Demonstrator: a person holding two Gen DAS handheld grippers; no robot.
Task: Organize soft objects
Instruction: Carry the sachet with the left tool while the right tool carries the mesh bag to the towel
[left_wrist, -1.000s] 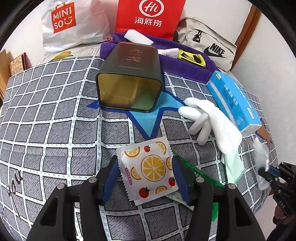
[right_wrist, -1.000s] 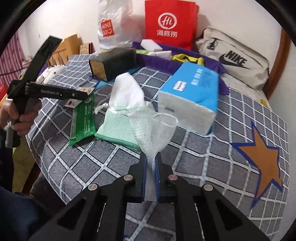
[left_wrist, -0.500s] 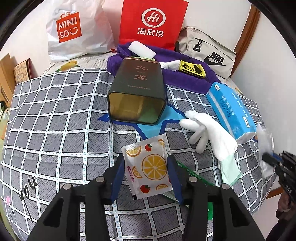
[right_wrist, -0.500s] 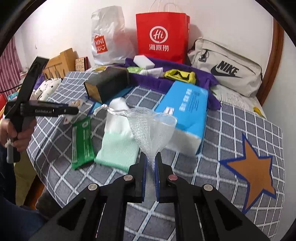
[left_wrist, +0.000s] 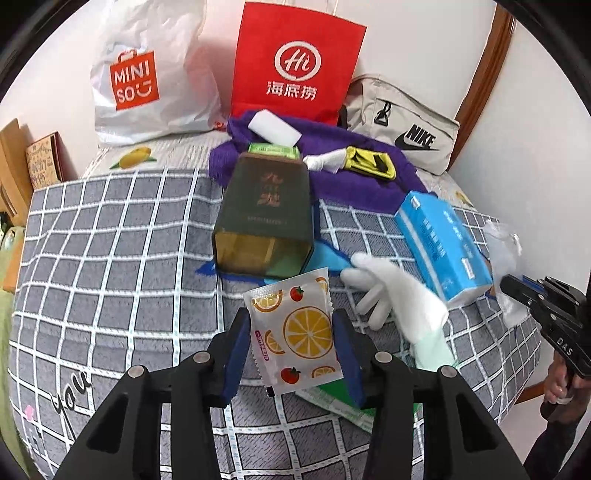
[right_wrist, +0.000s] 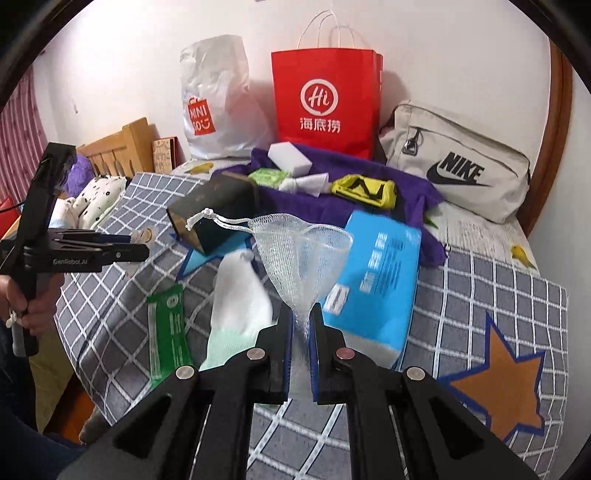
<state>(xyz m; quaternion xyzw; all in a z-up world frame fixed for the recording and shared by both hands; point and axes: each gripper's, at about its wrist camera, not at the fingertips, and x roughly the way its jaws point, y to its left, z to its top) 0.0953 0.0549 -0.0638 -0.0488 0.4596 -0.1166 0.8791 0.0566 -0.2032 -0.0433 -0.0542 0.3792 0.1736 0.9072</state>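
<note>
The dark tin (left_wrist: 264, 214) lies on its side on the checked blanket (left_wrist: 110, 258); the characters on it are too blurred to read. Just in front of it the left gripper (left_wrist: 293, 334), its jaws just drawn in, clamps an orange-printed sachet (left_wrist: 295, 332) whose small print is illegible. Right of the tin, the right gripper (right_wrist: 301, 326) pinches a white mesh pouch (right_wrist: 295, 251) above the glove (right_wrist: 240, 291). Behind the tin stand bags reading "MINISO" (left_wrist: 147, 70), "Hi" (left_wrist: 295, 62) and "NIKE" (left_wrist: 402, 122).
</note>
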